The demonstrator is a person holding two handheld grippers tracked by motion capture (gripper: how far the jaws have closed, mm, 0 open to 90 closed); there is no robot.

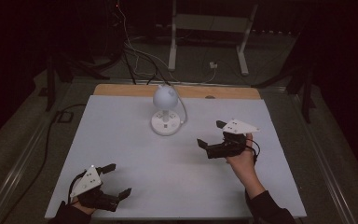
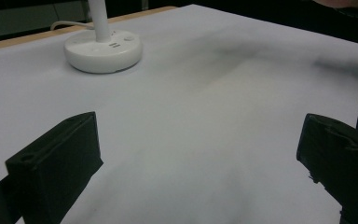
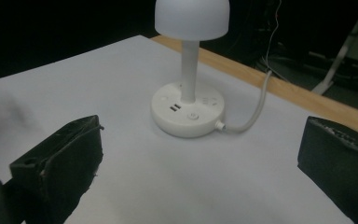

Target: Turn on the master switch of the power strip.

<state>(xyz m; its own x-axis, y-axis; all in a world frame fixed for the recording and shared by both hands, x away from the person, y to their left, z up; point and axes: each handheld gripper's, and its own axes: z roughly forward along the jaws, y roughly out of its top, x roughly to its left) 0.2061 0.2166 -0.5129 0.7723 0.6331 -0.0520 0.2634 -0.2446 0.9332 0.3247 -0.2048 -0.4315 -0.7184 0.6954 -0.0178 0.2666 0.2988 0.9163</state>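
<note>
The right gripper (image 1: 211,134) sits right of centre in the high view, held from below by the person's right hand (image 1: 240,161), its jaws spread wide apart and pointing toward the left of the frame with nothing between them. In the right gripper view the same two black jaws rise at the lower left and lower right corners, with bare white surface between them. Past them, in the upper middle of that view, stands the white desk lamp (image 3: 189,60): a dome shade on a slim upright stem, rising from a round base (image 3: 188,110) that carries small ports and a button. A white cord (image 3: 251,114) leaves the right side of the base and curves up toward the wooden table edge (image 3: 279,86).

The left gripper (image 1: 118,178) is at the lower left of the high view, near the front edge of the white table cover (image 1: 135,154), jaws likewise wide apart and empty. In the left gripper view the lamp base (image 2: 103,50) lies at the upper left, well apart from the jaws.

In the high view the lamp (image 1: 165,111) stands upright at the upper middle of the cover, near its far edge, well apart from both grippers.
</note>
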